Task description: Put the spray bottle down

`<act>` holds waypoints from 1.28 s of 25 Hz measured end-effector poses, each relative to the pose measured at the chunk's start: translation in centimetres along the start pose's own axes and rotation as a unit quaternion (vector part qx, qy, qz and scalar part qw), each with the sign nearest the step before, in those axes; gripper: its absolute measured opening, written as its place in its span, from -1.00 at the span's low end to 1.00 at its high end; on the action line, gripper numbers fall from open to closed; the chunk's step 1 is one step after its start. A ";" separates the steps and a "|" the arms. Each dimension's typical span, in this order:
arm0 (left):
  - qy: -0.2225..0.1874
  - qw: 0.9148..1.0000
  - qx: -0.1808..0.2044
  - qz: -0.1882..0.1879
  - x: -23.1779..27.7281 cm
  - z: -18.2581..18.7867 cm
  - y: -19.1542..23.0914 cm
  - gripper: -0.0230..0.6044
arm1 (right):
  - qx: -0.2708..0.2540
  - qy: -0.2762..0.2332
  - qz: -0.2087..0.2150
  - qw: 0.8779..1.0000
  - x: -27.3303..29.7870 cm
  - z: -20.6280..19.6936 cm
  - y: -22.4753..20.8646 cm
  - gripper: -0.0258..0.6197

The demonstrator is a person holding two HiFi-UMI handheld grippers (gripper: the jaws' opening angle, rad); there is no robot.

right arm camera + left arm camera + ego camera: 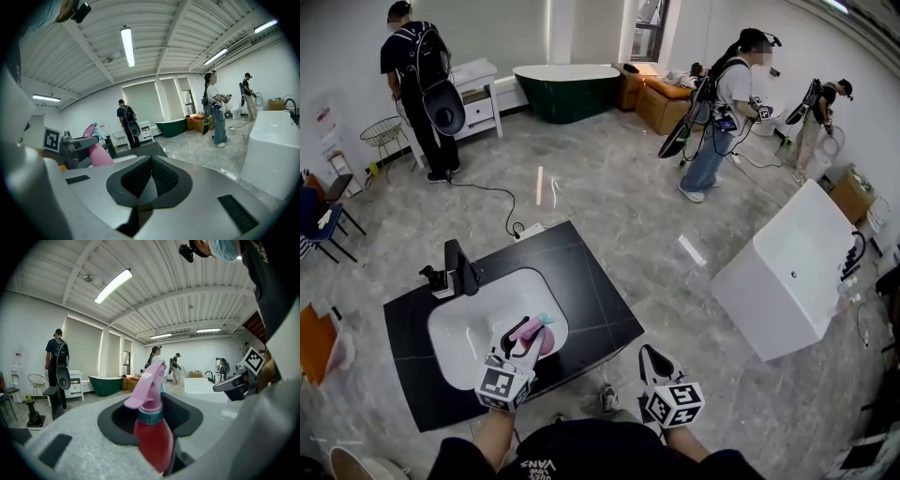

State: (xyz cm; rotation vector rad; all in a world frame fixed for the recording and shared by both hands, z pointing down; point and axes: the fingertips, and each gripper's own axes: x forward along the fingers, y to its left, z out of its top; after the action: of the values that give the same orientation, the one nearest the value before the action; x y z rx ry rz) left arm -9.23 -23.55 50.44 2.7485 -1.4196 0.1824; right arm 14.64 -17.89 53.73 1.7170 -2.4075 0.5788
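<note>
**Spray bottle held over the basin, not yet set down**

Spray bottle [152, 439]: translucent red plastic body, teal collar, pink trigger head. It sits in the left tool [523, 345], clamped low on the body by both jaws. In the left gripper view it stands upright, with the trigger head rising clear above the pads.

Position: in the head view the bottle hangs over the near right part of the white oval sink basin [459, 328]. The basin is sunk in the black stone-look worktop [591, 291]. The bottle appears to be in the air, with no contact between its base and any surface. The black faucet [459, 267] stands at the far rim, well apart from the bottle.

Right tool [151, 178]: jaws closed together with nothing between them. It sits off the worktop's near right corner, apart from the bottle.

Reading of the arrangement:
- The low grip on the body leaves the trigger untouched, so an accidental squirt looks unlikely. It also puts the flat base lowest, ready to land first.
- The upright attitude suits standing the bottle on its base rather than laying it down.
- The empty right tool is held aside, probably to keep it out of the left tool's path. One tool is enough for this bottle.

Judgement: the task is unfinished. The flat worktop beside the basin looks the safer landing spot. The basin's curved floor could let the bottle tip once the jaws let go.
</note>
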 end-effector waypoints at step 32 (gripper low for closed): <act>0.022 0.998 -0.002 0.061 22.2 -2.2 1.9 -0.46 | 0.008 0.029 0.023 0.999 4.4 1.4 -13.6 -0.92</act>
State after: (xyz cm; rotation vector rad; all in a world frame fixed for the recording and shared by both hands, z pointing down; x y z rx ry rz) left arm 1.75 -42.43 55.37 2.6383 -1.5743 0.2426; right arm 25.99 -26.15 57.01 1.6311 -2.4144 0.6450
